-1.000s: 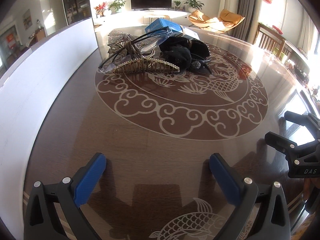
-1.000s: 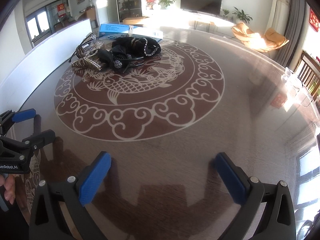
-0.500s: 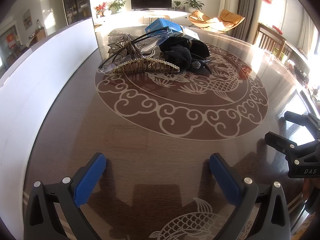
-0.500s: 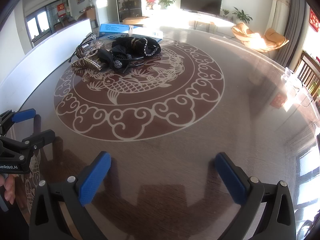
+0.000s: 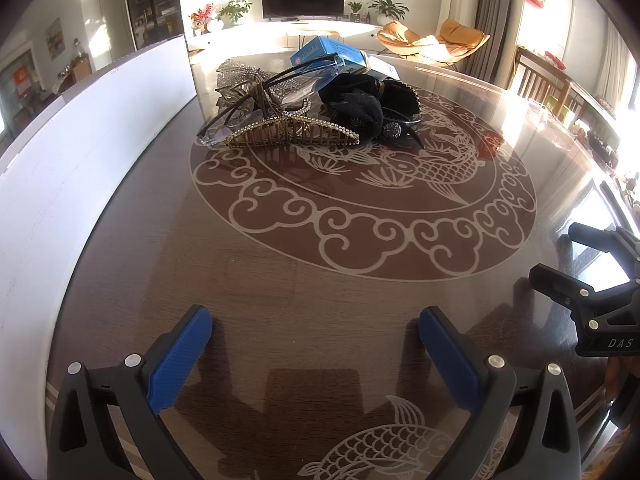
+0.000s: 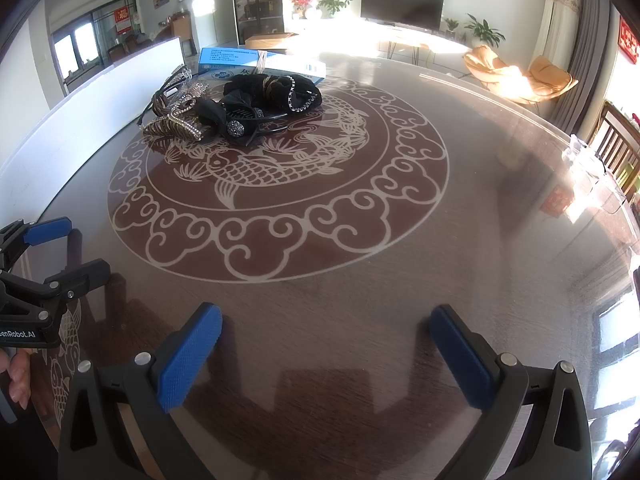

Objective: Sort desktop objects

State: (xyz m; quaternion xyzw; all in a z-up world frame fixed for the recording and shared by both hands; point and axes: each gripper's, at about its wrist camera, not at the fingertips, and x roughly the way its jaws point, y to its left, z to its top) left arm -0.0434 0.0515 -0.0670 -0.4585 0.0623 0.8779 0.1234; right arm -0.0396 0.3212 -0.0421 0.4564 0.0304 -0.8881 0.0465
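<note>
A heap of hair accessories lies at the far side of the round table: a gold rhinestone claw clip (image 5: 294, 135) (image 6: 172, 128), clear glasses (image 5: 256, 96), a silver sparkly bow (image 5: 236, 70) and black fabric hair pieces (image 5: 362, 106) (image 6: 272, 92). A blue and white box (image 5: 332, 54) (image 6: 256, 62) lies behind them. My left gripper (image 5: 316, 336) is open above the near table edge with nothing between its blue pads. My right gripper (image 6: 324, 336) is open too and holds nothing. Each gripper shows at the edge of the other's view.
The dark wooden table (image 5: 280, 280) has a glass top with a fish and cloud pattern. A white board (image 5: 80, 140) stands along its left rim. Wooden chairs (image 5: 540, 84) stand at the right. A hand (image 6: 16, 376) holds the left gripper's handle.
</note>
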